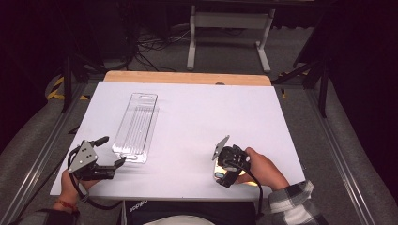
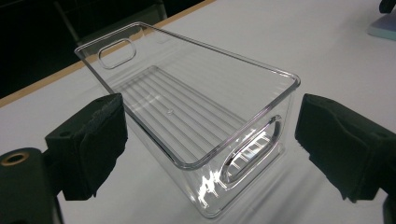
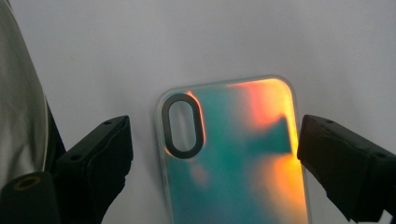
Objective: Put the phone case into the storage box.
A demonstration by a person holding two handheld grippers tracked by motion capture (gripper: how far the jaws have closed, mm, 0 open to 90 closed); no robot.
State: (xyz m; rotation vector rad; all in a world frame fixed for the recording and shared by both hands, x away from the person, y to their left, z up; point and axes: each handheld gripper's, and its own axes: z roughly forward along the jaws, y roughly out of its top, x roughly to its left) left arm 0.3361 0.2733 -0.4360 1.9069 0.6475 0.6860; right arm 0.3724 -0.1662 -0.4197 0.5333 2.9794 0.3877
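A clear plastic bin with ribbed floor and handle cut-outs lies lengthwise on the left half of the white board. My left gripper sits just in front of its near end. In the left gripper view the jaws of my left gripper stand wide on either side of the bin without touching it. An iridescent teal-and-orange phone case lies flat, camera hole up. My right gripper points down over it, open, with a gap at the left pad. From above, my right gripper is near the front edge.
The white board covers a wooden table whose far edge shows behind it. Beyond stand a metal frame and floor cables. Rails run along both sides. A person's plaid sleeve comes in at bottom right.
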